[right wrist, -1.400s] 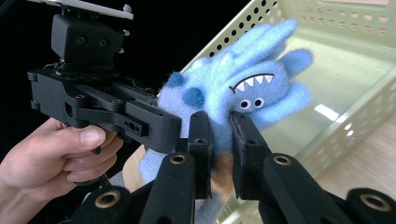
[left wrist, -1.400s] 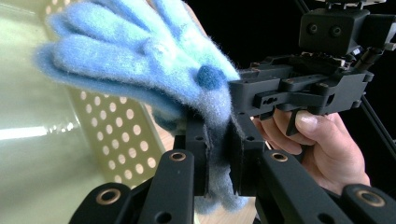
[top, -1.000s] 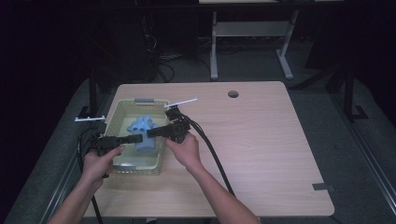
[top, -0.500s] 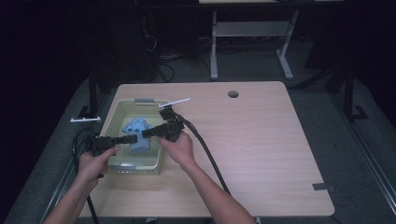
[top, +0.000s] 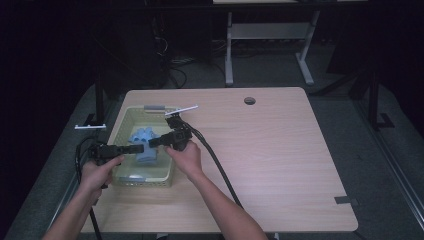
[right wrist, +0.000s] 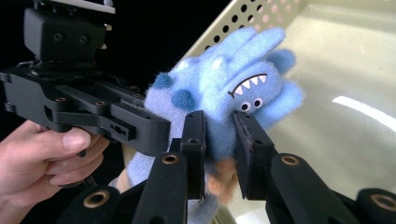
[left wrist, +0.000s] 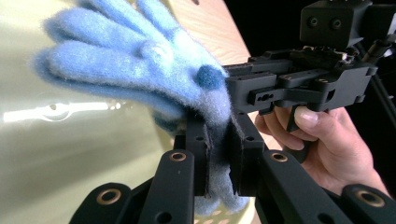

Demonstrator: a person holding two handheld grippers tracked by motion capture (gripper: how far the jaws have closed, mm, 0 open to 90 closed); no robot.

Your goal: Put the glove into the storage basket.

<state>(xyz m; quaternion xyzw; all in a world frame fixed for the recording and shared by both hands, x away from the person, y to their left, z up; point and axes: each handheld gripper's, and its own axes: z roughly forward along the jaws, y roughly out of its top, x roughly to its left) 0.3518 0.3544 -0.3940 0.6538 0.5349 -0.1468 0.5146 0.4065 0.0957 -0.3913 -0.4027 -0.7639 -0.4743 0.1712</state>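
A fuzzy light-blue glove with a monster face hangs over the pale green perforated basket. My left gripper is shut on a fold of its fabric and comes in from the basket's left. My right gripper reaches in from the right. Its jaws have just been opening a little. The glove is still between them, and both pads touch the fabric. The two grippers' tips almost meet at the glove.
The basket sits at the left of a wooden table with a cable hole. A white strip lies across the basket's far right corner and a grey clip sits on its far rim. Black cables trail from both grippers.
Both hands have shifted left and toward the near side with the glove between them, and the glove now hangs a little lower over the basket.
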